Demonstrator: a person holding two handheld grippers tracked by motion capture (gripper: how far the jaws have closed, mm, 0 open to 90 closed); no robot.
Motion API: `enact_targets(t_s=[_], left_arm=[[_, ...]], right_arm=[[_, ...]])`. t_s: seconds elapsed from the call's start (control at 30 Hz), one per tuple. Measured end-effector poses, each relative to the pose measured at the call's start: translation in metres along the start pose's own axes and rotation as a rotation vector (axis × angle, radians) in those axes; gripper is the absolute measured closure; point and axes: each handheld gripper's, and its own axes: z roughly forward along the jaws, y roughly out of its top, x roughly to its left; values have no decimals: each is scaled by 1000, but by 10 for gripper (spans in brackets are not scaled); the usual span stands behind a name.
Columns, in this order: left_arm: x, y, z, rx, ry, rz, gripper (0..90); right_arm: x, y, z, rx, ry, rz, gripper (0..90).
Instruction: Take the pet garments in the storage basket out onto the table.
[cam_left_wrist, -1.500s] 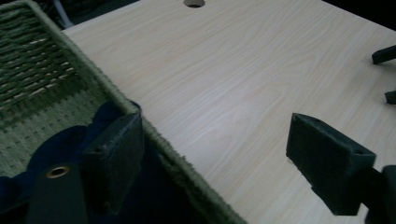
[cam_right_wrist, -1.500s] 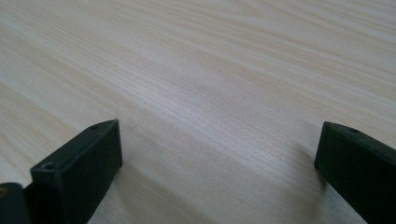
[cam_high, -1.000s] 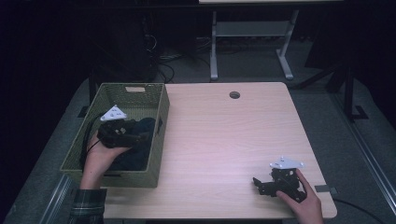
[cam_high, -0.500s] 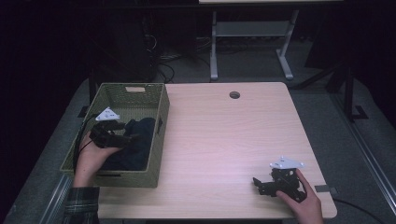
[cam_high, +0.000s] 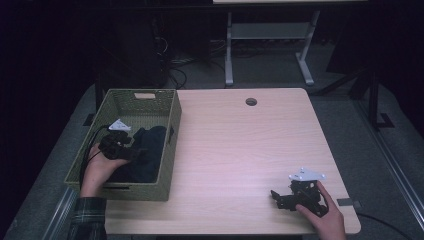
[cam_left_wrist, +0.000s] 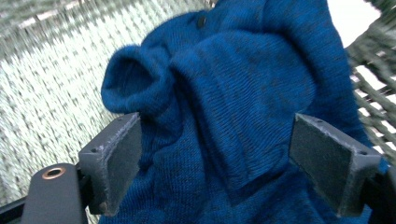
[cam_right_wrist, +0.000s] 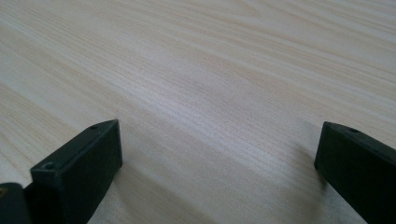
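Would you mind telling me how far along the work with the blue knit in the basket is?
Done: nothing on the table yet. In hand: left claw has just been opening around the blue knit in the basket, no grip. Left: grasping it. Right claw rests open.

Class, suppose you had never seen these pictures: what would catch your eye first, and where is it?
First the blue knitted garment, bunched in the green woven basket at the table's left, with the left gripper spread wide around a fold, its jaws having just been opening. Then the bare wooden table, where the right gripper rests open near the front right corner.
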Motion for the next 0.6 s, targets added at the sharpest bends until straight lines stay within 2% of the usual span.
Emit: enact_targets(t_s=[0.37, 0.6], left_arm=[[6, -5, 16, 106, -34, -52, 172], [5, -6, 20, 146, -43, -58, 277]], right_arm=[[0, 0, 0, 0, 0, -1, 5], [0, 0, 0, 0, 0, -1, 5]])
